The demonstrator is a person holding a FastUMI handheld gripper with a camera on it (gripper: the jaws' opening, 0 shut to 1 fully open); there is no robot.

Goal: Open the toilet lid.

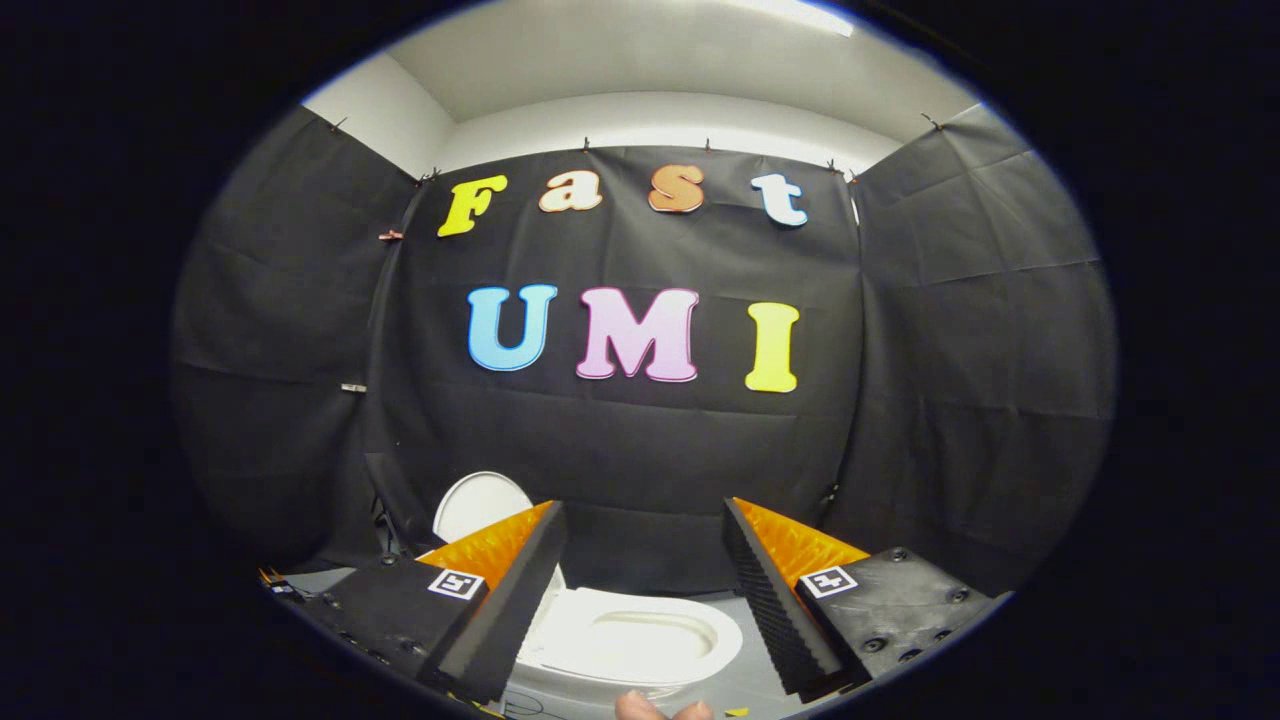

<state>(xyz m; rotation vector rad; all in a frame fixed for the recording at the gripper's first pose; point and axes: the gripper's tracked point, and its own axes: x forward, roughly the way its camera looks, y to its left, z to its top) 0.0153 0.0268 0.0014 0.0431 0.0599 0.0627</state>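
Black cloth [640, 450] hangs in creased panels across the back and both sides of the booth, below a white wall [650, 120] and ceiling lit by a bright strip light [800, 12], with grey floor [740, 690] underneath.

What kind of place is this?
Likely a mock bathroom in a booth: a toilet with its lid raised stands against black cloth walls. The gripper hangs above the bowl, jaws open.

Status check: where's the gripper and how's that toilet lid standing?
Gripper open, holding nothing. Toilet lid already up, standing against the booth wall beyond the left finger. Seat exposed below, between the fingers. Nothing in the way.
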